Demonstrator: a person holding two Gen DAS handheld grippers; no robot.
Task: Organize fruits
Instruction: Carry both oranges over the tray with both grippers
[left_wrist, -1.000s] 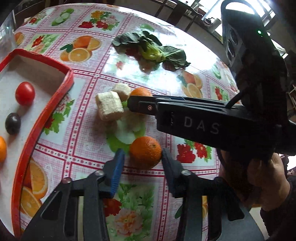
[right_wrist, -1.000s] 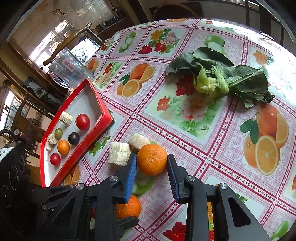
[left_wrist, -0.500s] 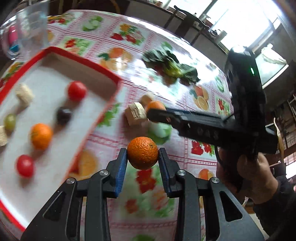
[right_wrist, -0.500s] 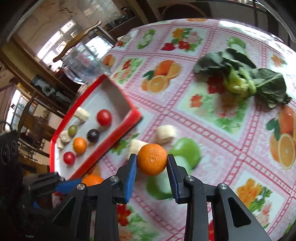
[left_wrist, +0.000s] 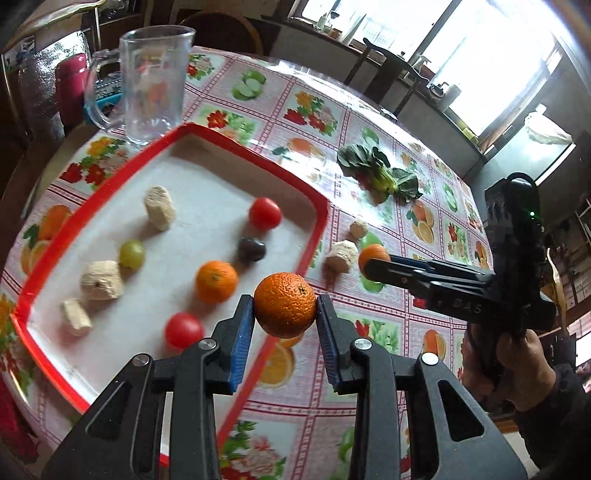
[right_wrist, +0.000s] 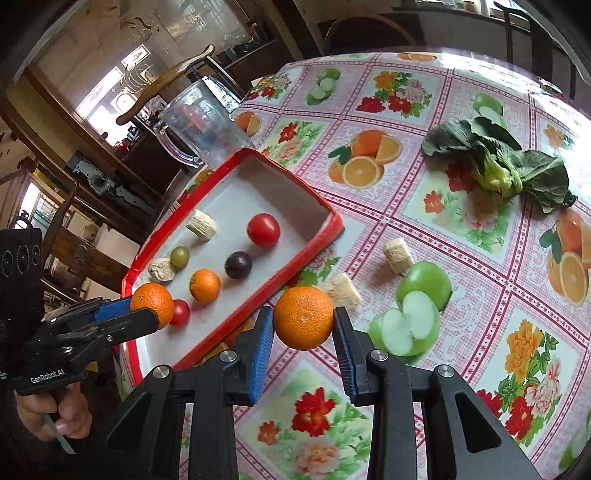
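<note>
My left gripper is shut on an orange and holds it in the air over the near right rim of the red tray. My right gripper is shut on a second orange, held above the tablecloth just right of the tray. The tray holds an orange, two red tomatoes, a dark plum, a green grape and several banana pieces. Each gripper shows in the other's view, the left one and the right one.
Two banana pieces lie on the tablecloth right of the tray. A leafy green vegetable lies farther right. A clear glass mug stands beyond the tray's far corner. Chairs ring the round table.
Both grippers have lifted their oranges off the table and carried them left toward the tray. The left one now hangs over the tray's rim.
</note>
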